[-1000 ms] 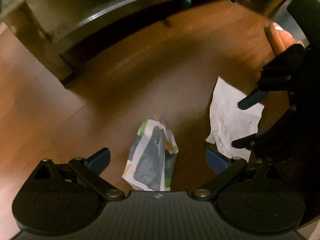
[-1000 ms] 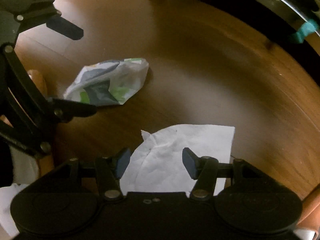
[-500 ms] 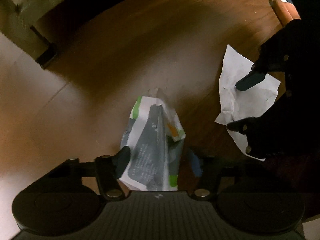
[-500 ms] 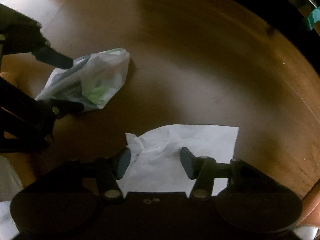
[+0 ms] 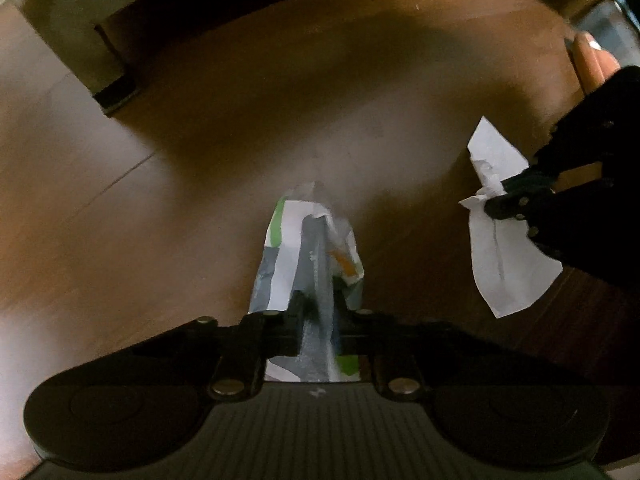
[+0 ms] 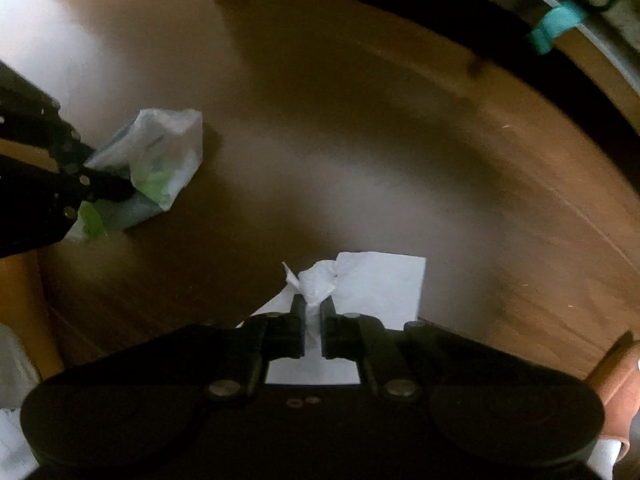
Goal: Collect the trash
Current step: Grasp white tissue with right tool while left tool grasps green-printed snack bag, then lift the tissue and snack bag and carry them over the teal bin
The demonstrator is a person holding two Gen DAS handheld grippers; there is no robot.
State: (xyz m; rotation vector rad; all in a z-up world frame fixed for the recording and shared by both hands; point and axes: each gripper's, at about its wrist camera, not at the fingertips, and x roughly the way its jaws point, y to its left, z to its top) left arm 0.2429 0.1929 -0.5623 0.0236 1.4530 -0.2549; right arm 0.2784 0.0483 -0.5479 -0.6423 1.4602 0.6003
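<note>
Trash on the brown wooden floor (image 5: 224, 184) comes to two pieces, lying near each other.

Item one: a crumpled plastic wrapper (image 5: 308, 256), printed white and grey with green patches and a touch of orange. It lies flat on the floor with one ridge pulled up. My left gripper (image 5: 318, 312) points almost straight down over its near end. Its jaws are closing, narrow now, and the raised grey fold sits between them with the pads pressing on it. In the right wrist view the same wrapper (image 6: 160, 160) lies at far left with my left gripper (image 6: 108, 188) biting its near edge.

Item two: a white sheet of paper (image 6: 380, 288), thin, creased, roughly square, lying flat to the right of the wrapper. My right gripper (image 6: 314, 316) points straight down over its left part. The jaws are drawn in tight and a bunched tuft of the paper stands up between the pads, pinched. The rest of the sheet spreads to the right and under the gripper body. In the left wrist view the paper (image 5: 504, 248) lies at right, puckered where my right gripper (image 5: 500, 196) grips it.

Beyond both pieces, at the far edge, stands a piece of furniture (image 5: 80, 32) on the floor.
</note>
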